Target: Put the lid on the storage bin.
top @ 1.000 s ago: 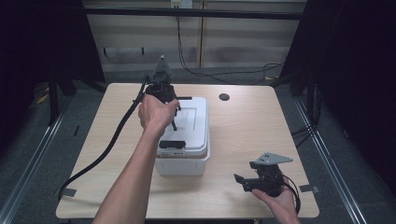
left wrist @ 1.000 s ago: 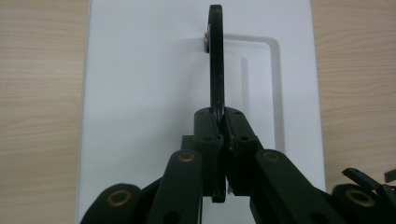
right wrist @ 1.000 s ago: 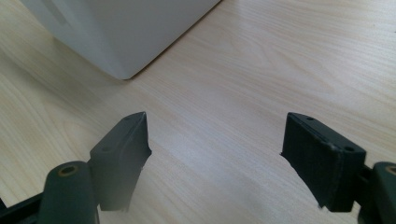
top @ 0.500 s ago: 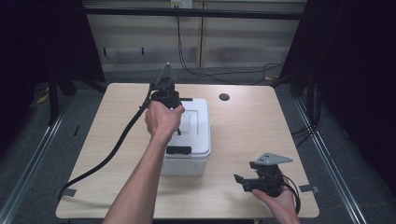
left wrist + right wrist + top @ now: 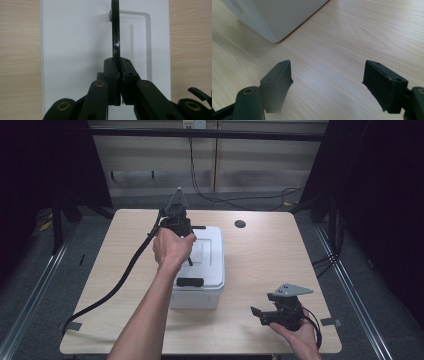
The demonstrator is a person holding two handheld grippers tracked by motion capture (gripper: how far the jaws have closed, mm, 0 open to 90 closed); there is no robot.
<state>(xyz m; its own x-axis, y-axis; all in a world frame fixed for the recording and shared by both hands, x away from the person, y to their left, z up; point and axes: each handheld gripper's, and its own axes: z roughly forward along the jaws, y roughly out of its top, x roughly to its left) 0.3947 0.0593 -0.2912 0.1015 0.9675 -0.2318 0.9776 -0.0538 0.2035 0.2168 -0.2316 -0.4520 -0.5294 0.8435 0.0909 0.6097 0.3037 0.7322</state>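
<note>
A white plastic box [image 5: 197,292] with a white lid [image 5: 75,50] stands mid-table. A thin black handle [image 5: 115,37] stands upright from the lid's recessed centre. My left gripper [image 5: 119,72] points down at the lid, shut on this handle; in the high view the left gripper [image 5: 189,259] sits over the lid under the person's hand. A black latch [image 5: 190,281] shows on the box's near end. My right gripper [image 5: 256,316] rests low near the table's front right, open, nothing between its jaws. In the right gripper view the right gripper [image 5: 328,75] faces a box corner [image 5: 274,17].
The wooden table [image 5: 280,260] has a dark round hole [image 5: 240,224] at the back right. A thick black cable [image 5: 120,280] trails from the left gripper across the table's left side to the front-left corner. Dark floor and metal rails surround the table.
The person's left forearm has swung slightly to the right, and the box's near end looks shifted a little right with it. The right gripper has stayed put.
</note>
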